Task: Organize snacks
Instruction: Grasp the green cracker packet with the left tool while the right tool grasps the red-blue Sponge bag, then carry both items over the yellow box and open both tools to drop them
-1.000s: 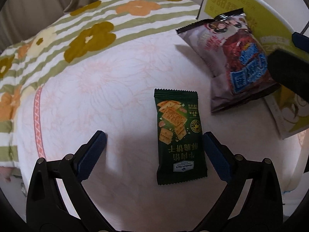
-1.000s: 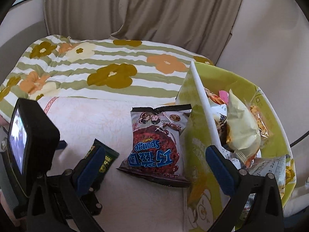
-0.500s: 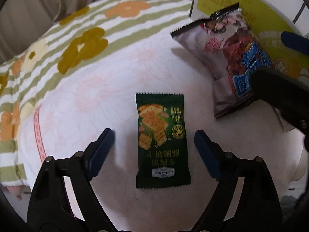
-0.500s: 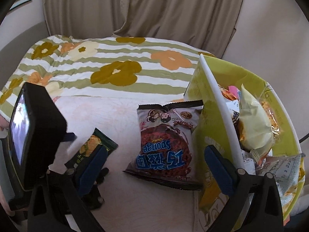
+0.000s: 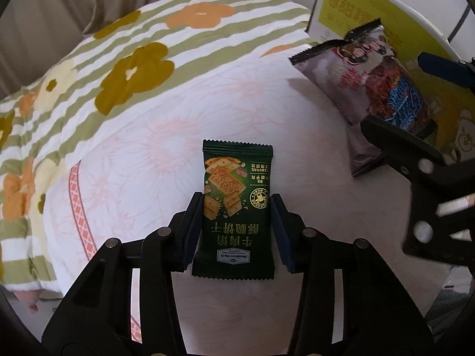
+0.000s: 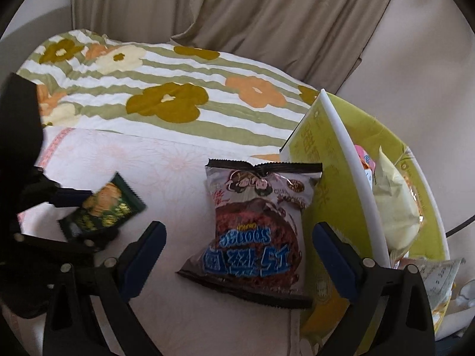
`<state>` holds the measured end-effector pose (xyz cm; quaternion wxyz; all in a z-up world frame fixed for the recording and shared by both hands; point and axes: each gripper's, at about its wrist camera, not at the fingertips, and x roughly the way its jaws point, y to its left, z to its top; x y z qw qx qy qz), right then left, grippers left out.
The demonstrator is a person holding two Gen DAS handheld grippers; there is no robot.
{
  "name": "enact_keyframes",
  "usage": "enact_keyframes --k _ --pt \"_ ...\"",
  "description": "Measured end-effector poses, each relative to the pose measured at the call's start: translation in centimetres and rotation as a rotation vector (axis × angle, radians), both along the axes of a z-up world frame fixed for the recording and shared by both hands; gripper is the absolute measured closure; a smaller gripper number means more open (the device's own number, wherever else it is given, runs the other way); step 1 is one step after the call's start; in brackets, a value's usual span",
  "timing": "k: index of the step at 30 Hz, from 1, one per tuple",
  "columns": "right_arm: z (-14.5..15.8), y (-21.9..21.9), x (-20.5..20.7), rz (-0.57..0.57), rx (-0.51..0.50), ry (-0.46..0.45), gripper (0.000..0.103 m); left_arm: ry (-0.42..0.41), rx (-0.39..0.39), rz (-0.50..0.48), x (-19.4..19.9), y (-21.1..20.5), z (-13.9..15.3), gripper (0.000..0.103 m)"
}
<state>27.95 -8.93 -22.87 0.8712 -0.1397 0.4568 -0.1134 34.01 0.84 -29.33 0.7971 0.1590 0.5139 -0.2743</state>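
Green cracker packet point(image 5: 236, 207) between left gripper point(image 5: 236, 231) jaws, both sides touching.

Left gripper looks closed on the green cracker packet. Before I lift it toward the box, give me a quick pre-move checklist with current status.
1. Left gripper pads against both side edges of the dark green cracker packet: ok.
2. Grip firm enough to lift: cannot tell.
3. Right gripper open, straddling the brown and silver chocolate snack bag without touching it: ok.
4. Chocolate snack bag leaning against the yellow-green box wall, apart from the packet: ok.
5. Free room in the box, which already holds a pale yellow bag: cannot tell.
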Motion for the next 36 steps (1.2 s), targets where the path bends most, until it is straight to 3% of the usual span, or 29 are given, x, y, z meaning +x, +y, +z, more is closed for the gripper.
enact_keyframes --k 5,10,13,17,23,29,36 --pt "-1.2 0.4 1.6 -0.034 -0.094 0.038 0.005 0.026 -0.017 0.035 0.6 1.1 0.1 0.063" --pt "-3.6 0.9 3.4 -0.035 -0.268 0.127 0.005 0.032 -0.029 0.064 1.1 1.7 0.4 0.063" --pt "-4.5 0.8 3.9 -0.025 -0.295 0.165 0.005 0.038 -0.043 0.073 1.1 2.1 0.6 0.063" --pt "-4.5 -0.5 4.3 -0.039 -0.169 0.196 0.019 0.032 -0.053 0.082 0.8 2.6 1.2 0.063" --pt "-3.1 -0.5 3.4 -0.023 -0.066 0.173 0.043 0.023 -0.074 0.114 0.8 3.7 2.1 0.063" --pt "-1.0 0.0 2.1 -0.003 0.041 0.111 0.046 0.007 -0.091 0.141 0.5 4.5 3.4 0.063" --pt "4.4 0.4 0.8 0.018 0.143 0.002 0.046 -0.047 -0.1 0.12 -0.2 4.3 7.2 0.063"
